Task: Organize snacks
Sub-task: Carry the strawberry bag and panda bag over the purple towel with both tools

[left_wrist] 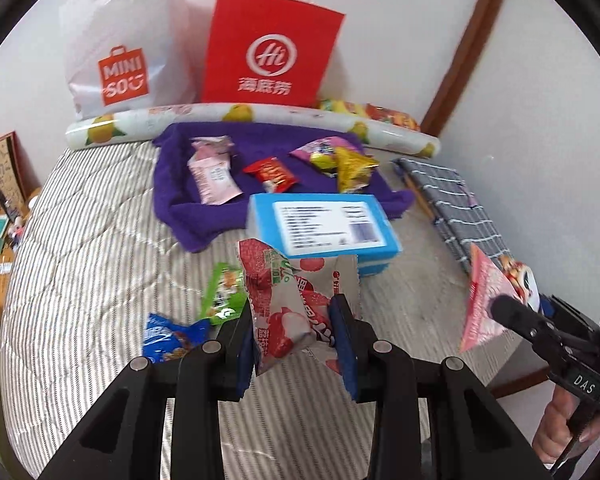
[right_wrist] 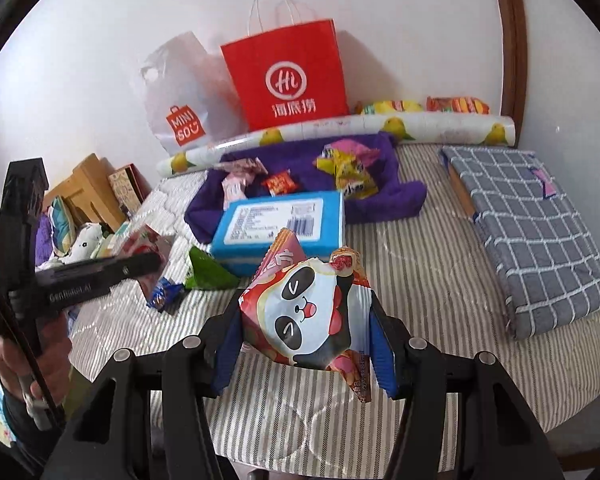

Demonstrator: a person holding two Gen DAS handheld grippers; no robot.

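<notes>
My left gripper (left_wrist: 296,332) is shut on a red-and-white lychee snack packet (left_wrist: 278,304), held above the striped bed. My right gripper (right_wrist: 304,332) is shut on a panda-face snack bag (right_wrist: 308,316); that bag also shows at the right of the left wrist view (left_wrist: 488,300). A purple towel (left_wrist: 180,204) lies further back with several snack packets on it: a pink one (left_wrist: 212,176), a red one (left_wrist: 272,174) and a yellow one (left_wrist: 352,166). A green packet (left_wrist: 224,292) and a blue packet (left_wrist: 172,336) lie on the bed near my left gripper.
A blue box (left_wrist: 324,224) sits in front of the towel. A red paper bag (left_wrist: 268,48), a white Miniso bag (left_wrist: 120,60) and a lemon-print roll (left_wrist: 240,120) stand by the wall. A folded grey checked cloth (right_wrist: 532,232) lies on the right. A wooden side table (right_wrist: 84,192) stands left.
</notes>
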